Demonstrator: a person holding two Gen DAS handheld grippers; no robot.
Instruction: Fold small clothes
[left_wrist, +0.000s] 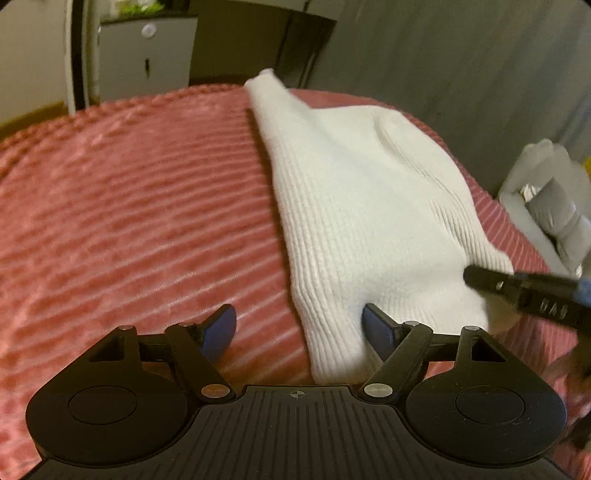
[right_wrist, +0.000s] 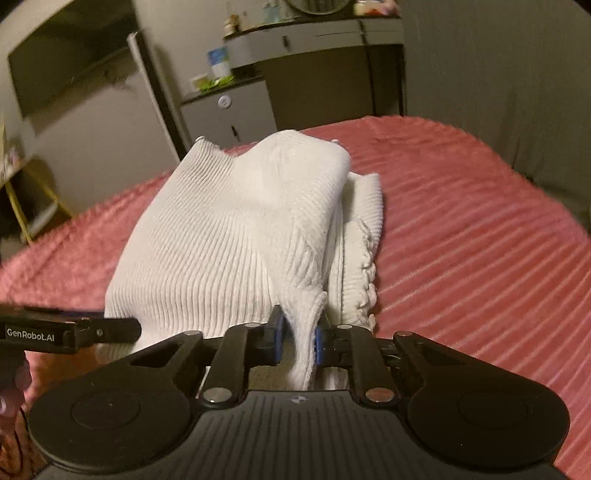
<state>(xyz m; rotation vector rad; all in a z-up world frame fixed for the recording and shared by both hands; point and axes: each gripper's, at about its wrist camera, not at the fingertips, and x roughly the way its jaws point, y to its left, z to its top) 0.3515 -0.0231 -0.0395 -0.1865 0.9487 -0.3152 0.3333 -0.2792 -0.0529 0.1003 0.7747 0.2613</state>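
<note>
The right gripper (right_wrist: 297, 339) pinches a bunched near corner of a white ribbed knit garment (right_wrist: 229, 236) between its blue pads (right_wrist: 277, 338), the fabric rising slightly into the grip. The left gripper (left_wrist: 300, 328) has its fingers spread wide; the garment's near edge lies between them, with one blue pad (left_wrist: 376, 330) touching the knit and the other (left_wrist: 221, 328) over bare blanket, gripping nothing. The garment lies on a pink ribbed blanket (left_wrist: 129, 221) covering a bed, already doubled over, with a second layer and a scalloped trim (right_wrist: 365, 273) showing along its right side. To fold well, the left gripper would likely need to close on the other near corner so both corners lift level, then carry the edge across evenly so the soft knit does not sag or twist. Beyond the bed stand a grey cabinet (right_wrist: 229, 114) with a round knob, a dark open shelf unit (right_wrist: 332, 77) with small items on top, and a plain grey wall (left_wrist: 461, 74).
</note>
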